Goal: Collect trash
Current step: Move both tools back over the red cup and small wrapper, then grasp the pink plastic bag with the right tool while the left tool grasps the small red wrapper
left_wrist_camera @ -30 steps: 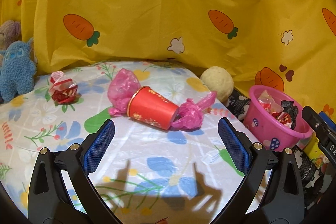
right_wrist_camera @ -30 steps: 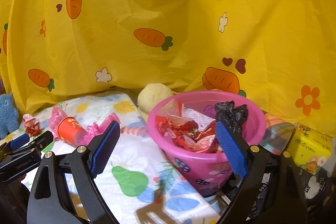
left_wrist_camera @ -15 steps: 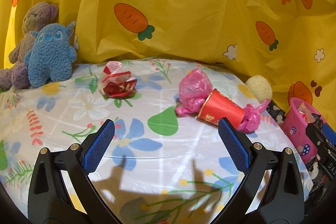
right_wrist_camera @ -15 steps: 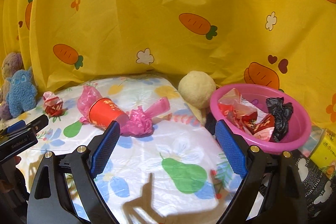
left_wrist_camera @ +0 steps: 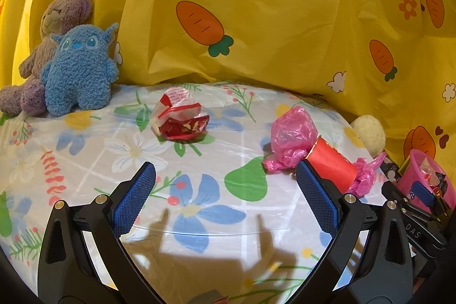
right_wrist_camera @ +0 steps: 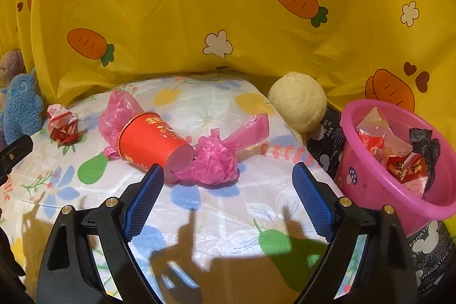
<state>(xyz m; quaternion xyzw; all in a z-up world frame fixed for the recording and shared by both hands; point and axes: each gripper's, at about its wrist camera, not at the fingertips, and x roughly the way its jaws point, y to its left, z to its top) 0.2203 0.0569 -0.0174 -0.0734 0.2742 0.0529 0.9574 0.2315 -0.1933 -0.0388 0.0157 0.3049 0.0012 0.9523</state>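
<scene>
On the flowered table cover a red paper cup (right_wrist_camera: 151, 144) lies on its side, with crumpled pink plastic bags at both ends (right_wrist_camera: 213, 158). My right gripper (right_wrist_camera: 228, 190) stands open just in front of the cup and the near pink bag, nothing between its fingers. A crumpled red-and-white wrapper (left_wrist_camera: 178, 116) lies farther left. My left gripper (left_wrist_camera: 222, 190) is open over the bare cover, short of the wrapper; the cup (left_wrist_camera: 332, 164) is to its right. A pink bucket (right_wrist_camera: 399, 161) holds wrappers and a black bag at the right.
A blue plush (left_wrist_camera: 77, 73) and a purple bear (left_wrist_camera: 54, 19) sit at the back left. A cream ball (right_wrist_camera: 297, 101) rests between the cover and the bucket. Yellow carrot-print cloth (left_wrist_camera: 256, 19) hangs behind. Printed packages (right_wrist_camera: 427, 247) lie under the bucket.
Both grippers swung left. The left view went from the cup to the wrapper and plush toys. The right view left the bucket and closed in on the cup and pink bag.
</scene>
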